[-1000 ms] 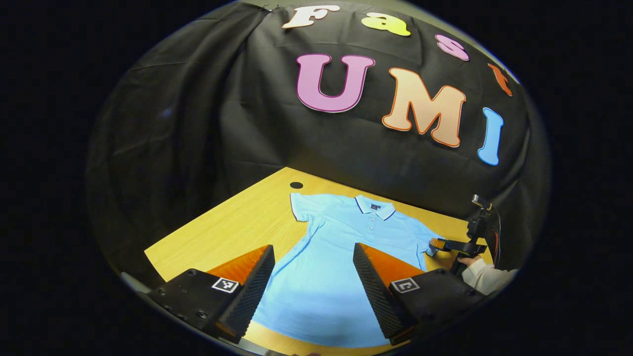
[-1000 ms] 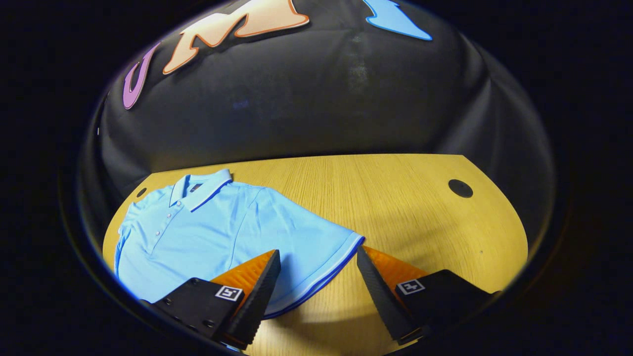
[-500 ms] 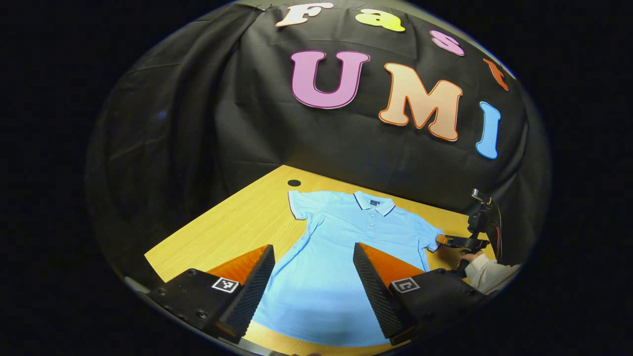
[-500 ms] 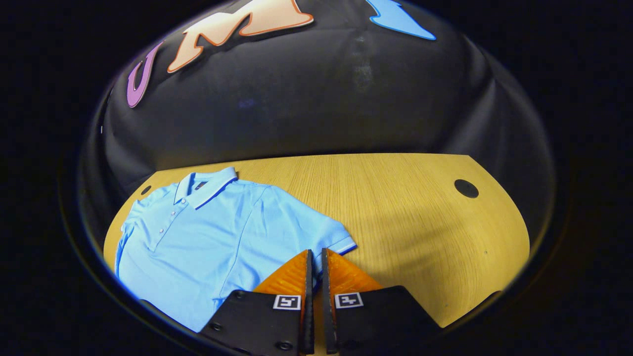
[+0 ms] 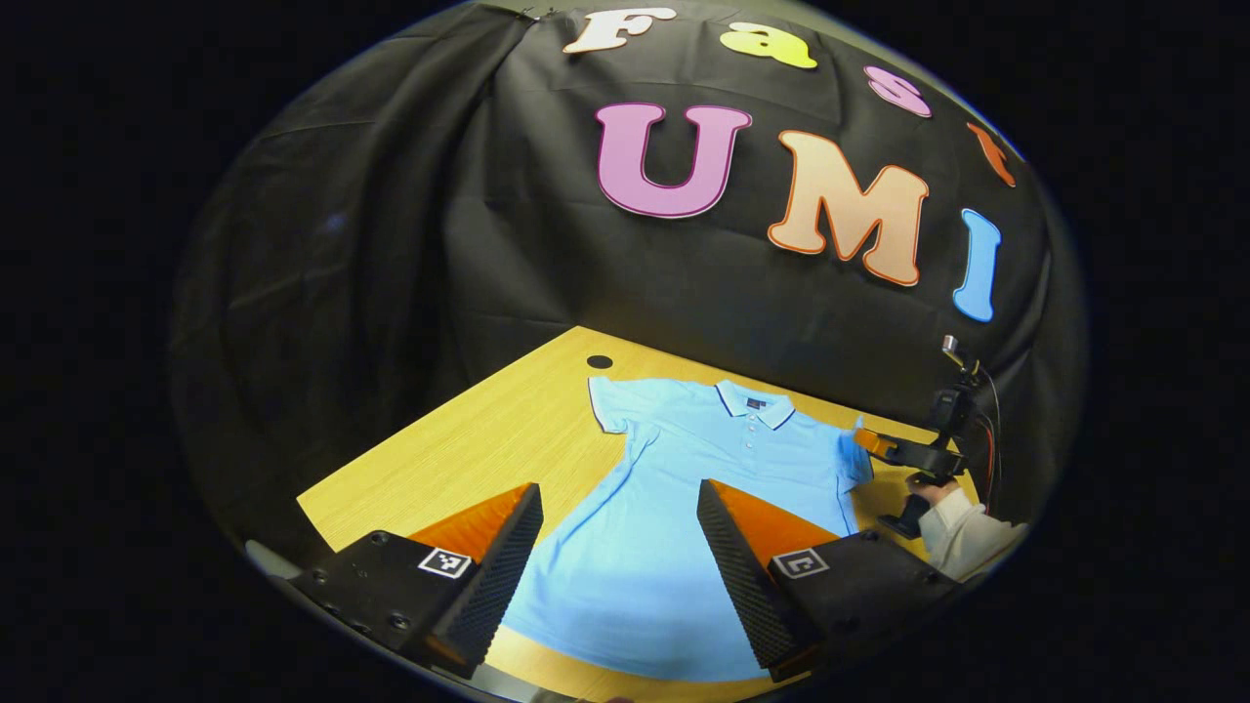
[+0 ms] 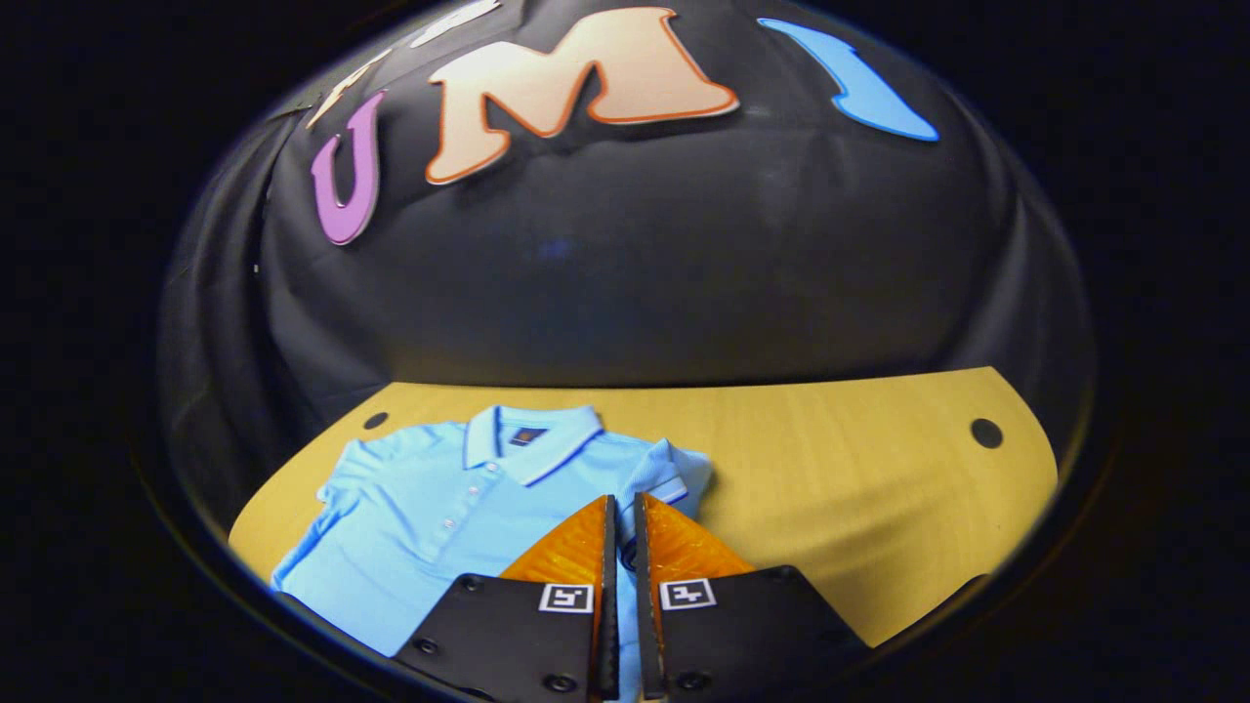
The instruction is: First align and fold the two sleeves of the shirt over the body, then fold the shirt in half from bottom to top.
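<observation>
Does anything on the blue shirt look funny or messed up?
Only one thing: the shirt's sleeve is bunched and raised off the table, because the right gripper is shut on it. The rest of the shirt lies flat; nothing looks torn.

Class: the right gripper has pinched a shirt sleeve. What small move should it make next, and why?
Probably carry the sleeve inward over the shirt body and lay it flat. The right gripper is shut on it, the sleeve looks lifted off the table, and the left gripper hangs open above the shirt.
</observation>
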